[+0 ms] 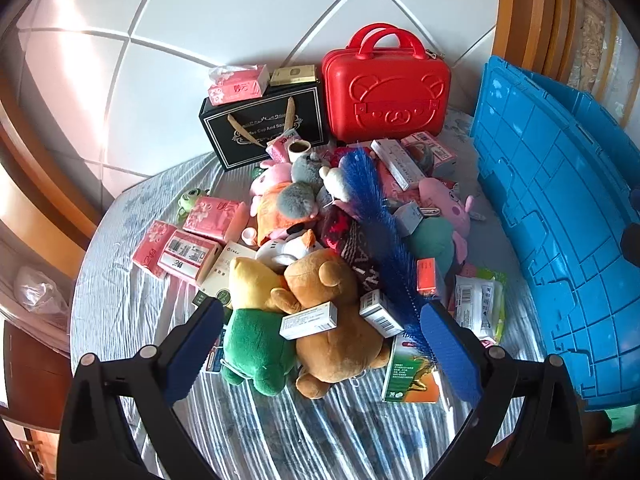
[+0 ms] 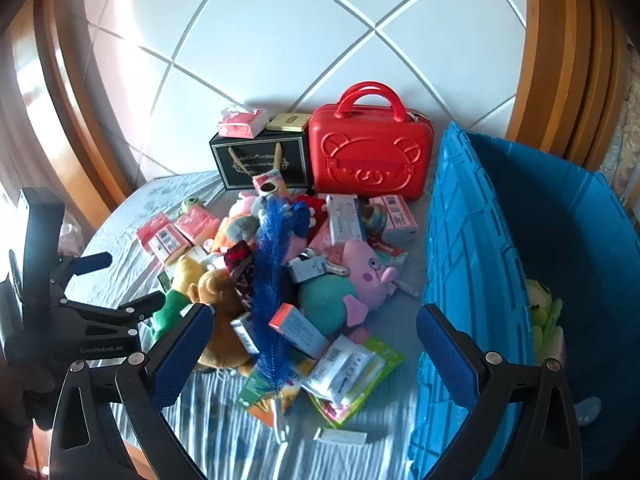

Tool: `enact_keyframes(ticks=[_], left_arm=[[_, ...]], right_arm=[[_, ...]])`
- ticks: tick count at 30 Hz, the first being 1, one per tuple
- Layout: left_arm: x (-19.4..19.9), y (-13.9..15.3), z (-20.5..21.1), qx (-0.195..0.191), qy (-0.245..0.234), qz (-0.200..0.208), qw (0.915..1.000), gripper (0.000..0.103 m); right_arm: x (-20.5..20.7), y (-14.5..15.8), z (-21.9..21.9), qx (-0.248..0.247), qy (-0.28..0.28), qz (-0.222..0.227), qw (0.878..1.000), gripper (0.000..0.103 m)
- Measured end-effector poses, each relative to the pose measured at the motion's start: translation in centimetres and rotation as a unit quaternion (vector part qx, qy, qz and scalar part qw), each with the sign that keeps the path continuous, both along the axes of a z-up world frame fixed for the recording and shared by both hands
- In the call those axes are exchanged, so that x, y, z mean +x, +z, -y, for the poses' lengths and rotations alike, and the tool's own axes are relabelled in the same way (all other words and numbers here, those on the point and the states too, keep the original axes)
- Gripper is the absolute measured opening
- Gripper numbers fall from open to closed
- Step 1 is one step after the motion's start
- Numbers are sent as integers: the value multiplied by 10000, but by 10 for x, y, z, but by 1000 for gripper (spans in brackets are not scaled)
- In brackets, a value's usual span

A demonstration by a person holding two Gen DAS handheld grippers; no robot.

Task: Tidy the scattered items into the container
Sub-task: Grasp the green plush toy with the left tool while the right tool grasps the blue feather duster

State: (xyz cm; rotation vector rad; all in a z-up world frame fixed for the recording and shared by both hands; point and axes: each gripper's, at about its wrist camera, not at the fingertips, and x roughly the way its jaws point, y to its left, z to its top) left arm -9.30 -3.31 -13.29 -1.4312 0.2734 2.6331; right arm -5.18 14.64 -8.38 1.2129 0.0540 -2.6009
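Left gripper (image 1: 322,328) spread wide, nothing between its fingers, hovering over the near edge of the heap, brown bear plush (image 1: 328,320) and the green-shirted yellow plush (image 1: 256,320) framed between the pads. Right gripper (image 2: 314,344) likewise wide and empty, aimed at the packets at the heap's front. Heap sits mid-bed on the striped bedsheet (image 1: 132,308): blue feather duster (image 2: 272,292) lying across the top from 12 toward 6 o'clock, pink pig plush (image 2: 368,272) at about 2 o'clock from the heap's centre, tissue packs (image 1: 188,248) off at 9 o'clock, small medicine boxes scattered over the toys. Blue crate (image 2: 472,240) stands at 3 o'clock, touching the bed edge, open top toward the right hand; one green plush (image 2: 544,312) is already inside (so the job reads as barely started). Crate's position likely favours short right-hand carries, left hand feeding from the far side. Red case (image 2: 370,152) and black gift box (image 2: 260,160) stand upright at 12 o'clock against the tiled wall, probably too large for these fingers. Duster overlies several items; lifting it first would likely free the rest.
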Motion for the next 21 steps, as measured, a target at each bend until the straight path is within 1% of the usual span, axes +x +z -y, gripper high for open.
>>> enact_keyframes(ticks=[5, 7, 10, 12, 16, 21], left_arm=[[3, -22, 25, -111, 90, 136, 9998, 101], [5, -33, 36, -117, 128, 224, 9996, 101], [7, -53, 54, -97, 191, 369, 9991, 101], [8, -68, 64, -105, 211, 456, 9987, 101], [7, -100, 83, -129, 259, 697, 9972, 101], [-1, -132, 100, -138, 316, 896, 9954, 100]], right_arm=[[-2, -38, 17, -4, 187, 259, 9995, 102], [-2, -58, 24, 60, 245, 393, 9989, 100], [-3, -88, 33, 151, 312, 566, 9978, 94], [-4, -110, 39, 197, 341, 721, 9966, 86], [-8, -152, 55, 276, 463, 979, 9937, 81], [-17, -202, 74, 315, 510, 1318, 9895, 71]])
